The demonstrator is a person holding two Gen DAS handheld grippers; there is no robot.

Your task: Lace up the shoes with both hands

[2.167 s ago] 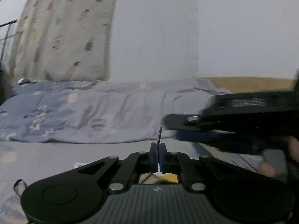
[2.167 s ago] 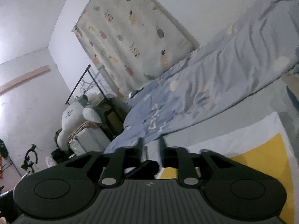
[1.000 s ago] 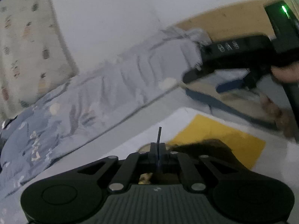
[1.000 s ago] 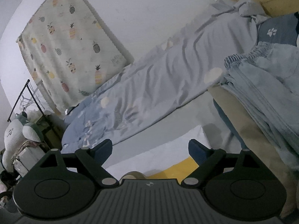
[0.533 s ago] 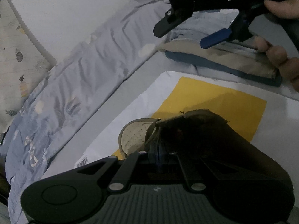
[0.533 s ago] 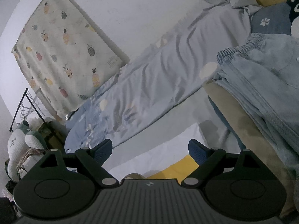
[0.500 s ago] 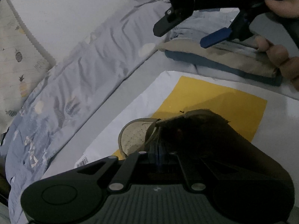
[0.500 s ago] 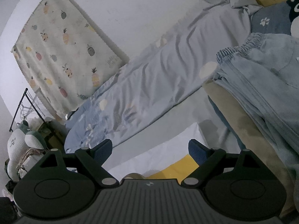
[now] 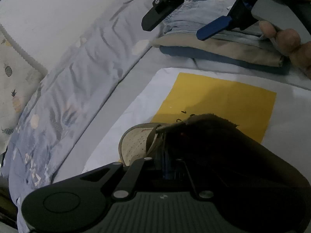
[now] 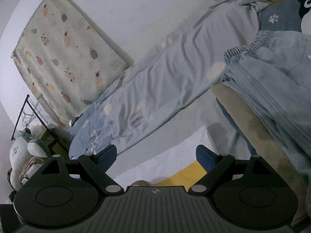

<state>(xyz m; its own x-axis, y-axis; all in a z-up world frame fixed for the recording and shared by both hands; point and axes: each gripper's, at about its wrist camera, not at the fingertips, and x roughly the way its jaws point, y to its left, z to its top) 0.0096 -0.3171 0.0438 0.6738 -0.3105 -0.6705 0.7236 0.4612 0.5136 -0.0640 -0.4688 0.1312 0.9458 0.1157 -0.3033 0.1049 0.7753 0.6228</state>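
Low in the left wrist frame, the shoe (image 9: 136, 145) is lying on a yellow sheet (image 9: 223, 101).
Left tool (image 9: 167, 167) is staying clenched over it; right tool (image 9: 175, 17), upper right, is gaping, gripping nothing.

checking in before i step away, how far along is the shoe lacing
Early, as far as these views show. Done: the shoe sits on the yellow and white sheet, and the left claw is shut right at its lace area; whether it grips a lace is hidden in shadow. In hand: the right claw hangs open above, holding nothing. Left: no threaded lace is visible, so apparently most of the lacing.
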